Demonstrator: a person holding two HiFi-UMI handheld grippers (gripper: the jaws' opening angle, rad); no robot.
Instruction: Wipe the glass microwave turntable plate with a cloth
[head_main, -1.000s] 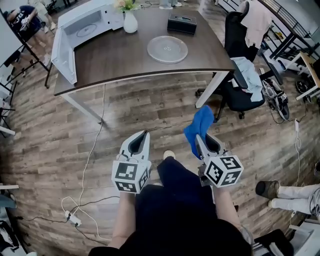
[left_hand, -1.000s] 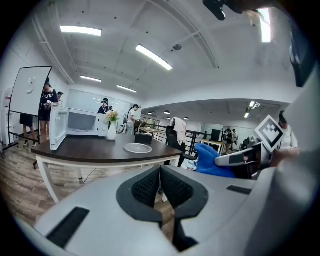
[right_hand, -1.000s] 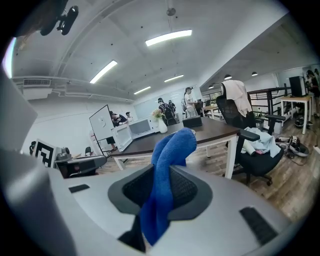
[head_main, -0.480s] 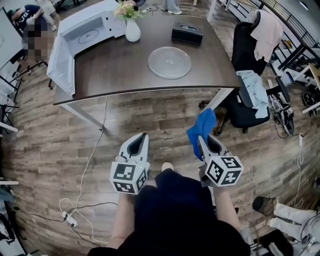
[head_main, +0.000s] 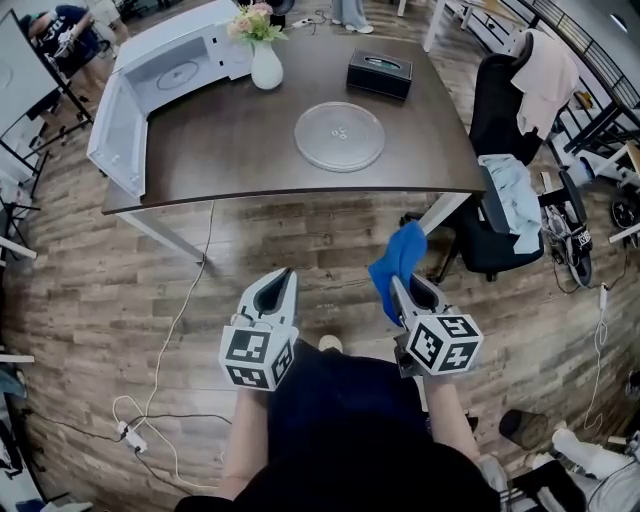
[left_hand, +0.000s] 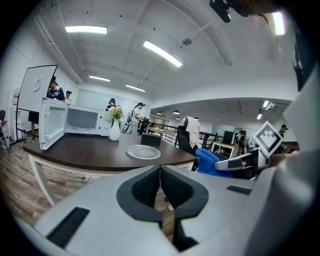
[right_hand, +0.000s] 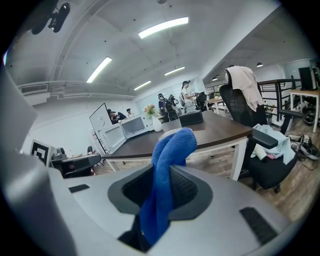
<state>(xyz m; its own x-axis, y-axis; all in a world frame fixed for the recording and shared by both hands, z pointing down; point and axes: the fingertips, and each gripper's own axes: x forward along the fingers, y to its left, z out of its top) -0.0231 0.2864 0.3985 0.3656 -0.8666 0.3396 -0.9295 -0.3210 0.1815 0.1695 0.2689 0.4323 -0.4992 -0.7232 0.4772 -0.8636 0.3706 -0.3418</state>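
The glass turntable plate (head_main: 339, 136) lies flat on the bench (head_main: 220, 140), right of the middle and nearer its front edge than the black tissue box (head_main: 379, 72) behind it. The right hand-held gripper (head_main: 403, 288) is clamped on a blue cloth (head_main: 398, 262) that stands up out of its jaws. The left hand-held gripper (head_main: 279, 282) has its jaws pressed together, holding nothing. Both hang over the wood floor (head_main: 130, 290), short of the bench's front edge. An open microwave (head_main: 165, 65) sits at the far left corner.
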